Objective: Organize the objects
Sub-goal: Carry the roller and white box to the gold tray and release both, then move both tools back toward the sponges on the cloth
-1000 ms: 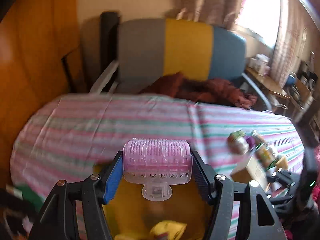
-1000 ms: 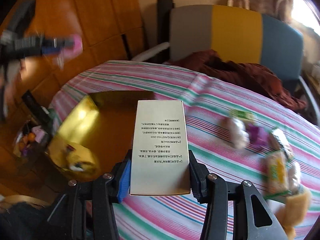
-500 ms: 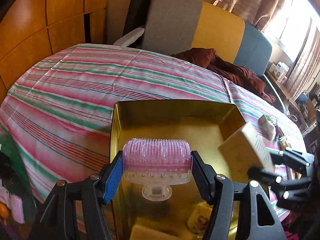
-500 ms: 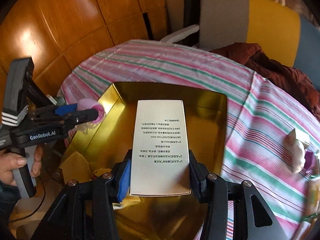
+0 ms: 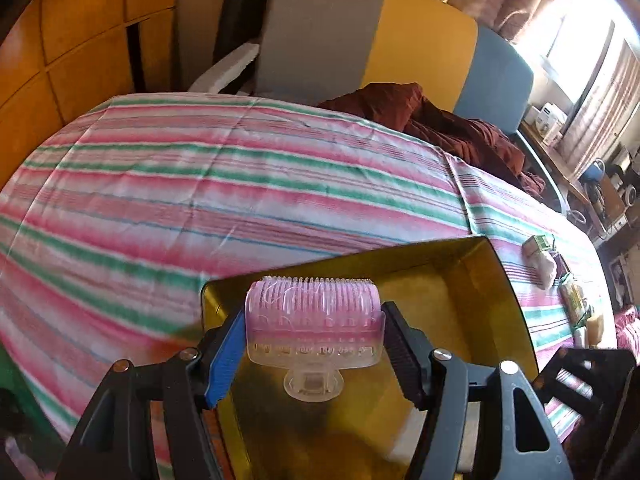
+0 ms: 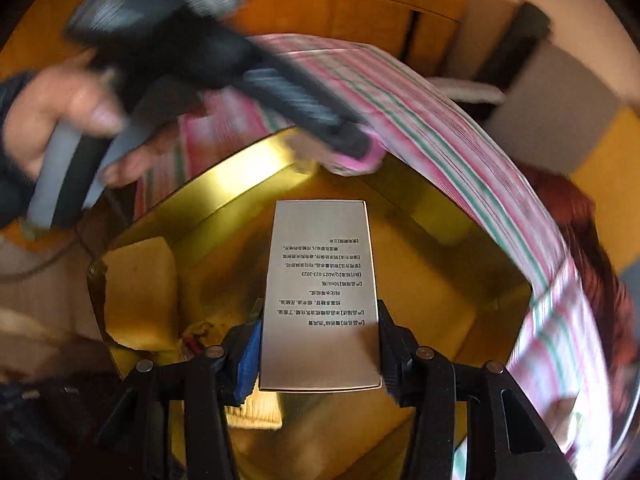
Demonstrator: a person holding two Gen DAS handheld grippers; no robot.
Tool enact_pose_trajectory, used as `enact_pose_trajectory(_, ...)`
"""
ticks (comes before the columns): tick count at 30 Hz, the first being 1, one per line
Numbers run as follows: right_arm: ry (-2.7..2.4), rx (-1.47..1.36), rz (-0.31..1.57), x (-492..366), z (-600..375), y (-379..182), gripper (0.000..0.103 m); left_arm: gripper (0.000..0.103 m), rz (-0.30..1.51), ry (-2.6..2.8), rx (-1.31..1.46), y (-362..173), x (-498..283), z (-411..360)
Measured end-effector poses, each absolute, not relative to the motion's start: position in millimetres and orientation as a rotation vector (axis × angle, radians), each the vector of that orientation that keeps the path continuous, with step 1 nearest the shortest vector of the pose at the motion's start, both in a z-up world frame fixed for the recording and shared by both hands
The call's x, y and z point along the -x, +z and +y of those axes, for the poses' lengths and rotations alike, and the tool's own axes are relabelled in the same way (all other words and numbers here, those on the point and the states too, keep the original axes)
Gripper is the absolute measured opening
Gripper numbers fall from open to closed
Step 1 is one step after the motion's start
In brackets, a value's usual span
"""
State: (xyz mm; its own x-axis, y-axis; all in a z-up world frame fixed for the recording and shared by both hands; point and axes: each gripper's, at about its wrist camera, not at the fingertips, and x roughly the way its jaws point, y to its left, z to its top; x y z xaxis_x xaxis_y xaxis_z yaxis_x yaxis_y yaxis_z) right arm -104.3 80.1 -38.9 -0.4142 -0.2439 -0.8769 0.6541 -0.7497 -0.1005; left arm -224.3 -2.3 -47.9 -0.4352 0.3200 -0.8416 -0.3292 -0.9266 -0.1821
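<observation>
My left gripper (image 5: 314, 312) holds a pink and clear hair roller (image 5: 312, 336) over the near left corner of a gold tin (image 5: 360, 261). Its jaws are opening, though both pads still touch the roller's ends. My right gripper (image 6: 318, 308) is shut on a pale box with printed text (image 6: 320, 240), held low over the middle of the gold tin (image 6: 224, 196). In the right wrist view the left gripper (image 6: 348, 140) is blurred, with the roller (image 6: 352, 162) at the tin's far rim and a hand (image 6: 52, 108) on its handle. A yellow block (image 6: 140, 292) lies in the tin.
The tin sits on a pink, green and white striped tablecloth (image 5: 200, 184). Several small wrapped items (image 5: 540, 256) lie on the cloth at the right. Behind the table stands a grey, yellow and blue chair (image 5: 360, 32) with a dark red cloth (image 5: 440, 124) on it.
The left gripper has come down with the roller to the tin's near left corner. The right gripper has swung left and rolled, bringing the box low over the tin.
</observation>
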Motion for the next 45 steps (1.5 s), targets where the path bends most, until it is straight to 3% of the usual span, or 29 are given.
enact_pose_trajectory(2,-2.119,-1.223,0.632,108,68,-41,0.050,0.082,0.007,2.391,1.376,-43,230,-2)
enact_pose_trajectory(7,-2.082,-1.184,0.697,124,43,-50,0.051,0.083,-0.075,2.498,1.317,-23,232,-22)
enact_pose_trajectory(13,-2.240,-1.127,0.525,147,52,-40,0.083,0.083,-0.134,2.623,1.247,-6,197,-55)
enact_pose_trajectory(30,-2.493,-1.259,0.117,96,109,-27,0.095,0.083,-0.148,2.800,1.106,-4,69,-48)
enact_pose_trajectory(45,-2.664,-1.193,0.005,47,130,-12,0.099,0.083,0.045,2.899,1.010,6,25,-10)
